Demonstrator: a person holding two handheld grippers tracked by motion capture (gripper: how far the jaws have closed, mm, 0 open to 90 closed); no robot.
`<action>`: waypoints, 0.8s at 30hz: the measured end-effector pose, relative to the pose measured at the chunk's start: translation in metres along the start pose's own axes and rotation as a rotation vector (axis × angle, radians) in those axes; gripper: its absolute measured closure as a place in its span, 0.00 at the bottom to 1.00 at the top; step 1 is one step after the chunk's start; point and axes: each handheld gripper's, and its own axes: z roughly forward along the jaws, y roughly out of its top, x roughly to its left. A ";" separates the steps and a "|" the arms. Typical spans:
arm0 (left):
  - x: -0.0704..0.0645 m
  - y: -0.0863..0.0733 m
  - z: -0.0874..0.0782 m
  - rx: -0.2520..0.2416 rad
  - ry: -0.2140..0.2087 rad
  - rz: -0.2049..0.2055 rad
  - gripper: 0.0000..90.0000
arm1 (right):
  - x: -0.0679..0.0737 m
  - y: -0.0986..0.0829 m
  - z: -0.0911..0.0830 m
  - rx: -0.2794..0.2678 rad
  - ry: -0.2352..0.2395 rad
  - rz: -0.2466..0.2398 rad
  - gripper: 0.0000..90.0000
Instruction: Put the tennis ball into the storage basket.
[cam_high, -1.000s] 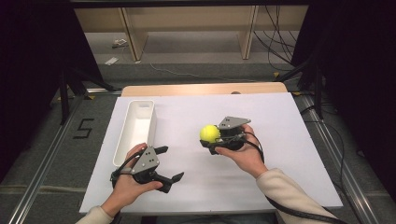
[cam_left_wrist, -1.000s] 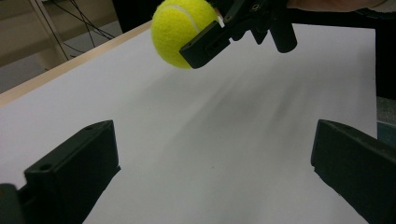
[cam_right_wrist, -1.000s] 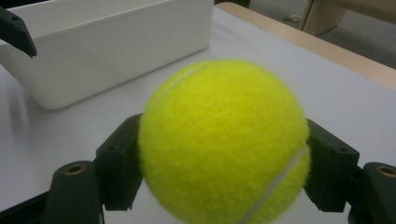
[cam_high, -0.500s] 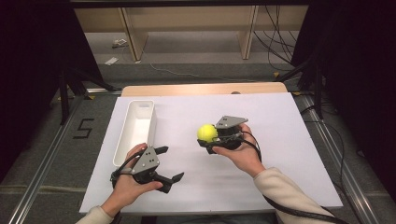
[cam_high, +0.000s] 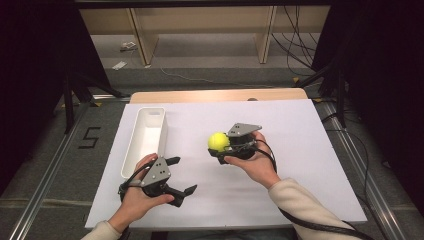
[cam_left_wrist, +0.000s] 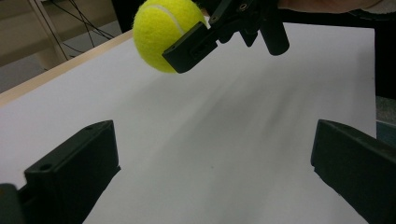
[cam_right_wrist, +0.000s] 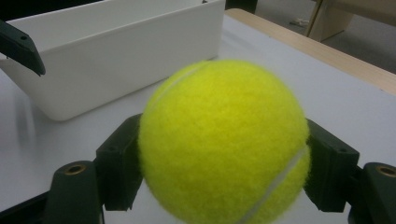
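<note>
Right gripper (cam_high: 218, 148) carried one tennis ball (cam_high: 218, 141) left, clamped; left gripper (cam_high: 181, 175) spread; one bin (cam_high: 131, 150).

High view: even overhead light, white table (cam_high: 310, 150) bright, surroundings near black. Soft diffuse shadow on the sheet beyond the left gripper (cam_left_wrist: 210, 186). Tennis ball (cam_right_wrist: 224, 140) between the right gripper's jaws slightly soft-focused; background past it blurred.

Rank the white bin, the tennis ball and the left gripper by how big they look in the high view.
1. white bin, clearly the longest.
2. left gripper, jaws spread wide.
3. tennis ball, smallest, held in the right gripper above the table, so slightly nearer the camera.
</note>
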 end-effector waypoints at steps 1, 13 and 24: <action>0.000 0.000 0.000 0.000 0.000 0.001 0.00 | 0.000 0.000 0.000 -0.001 -0.001 0.003 0.30; 0.000 0.000 0.000 0.000 -0.003 0.001 0.00 | 0.003 0.004 0.005 -0.003 0.005 0.001 0.30; 0.000 0.000 0.000 0.000 -0.002 0.002 0.00 | 0.004 0.007 0.009 -0.007 0.008 0.000 0.30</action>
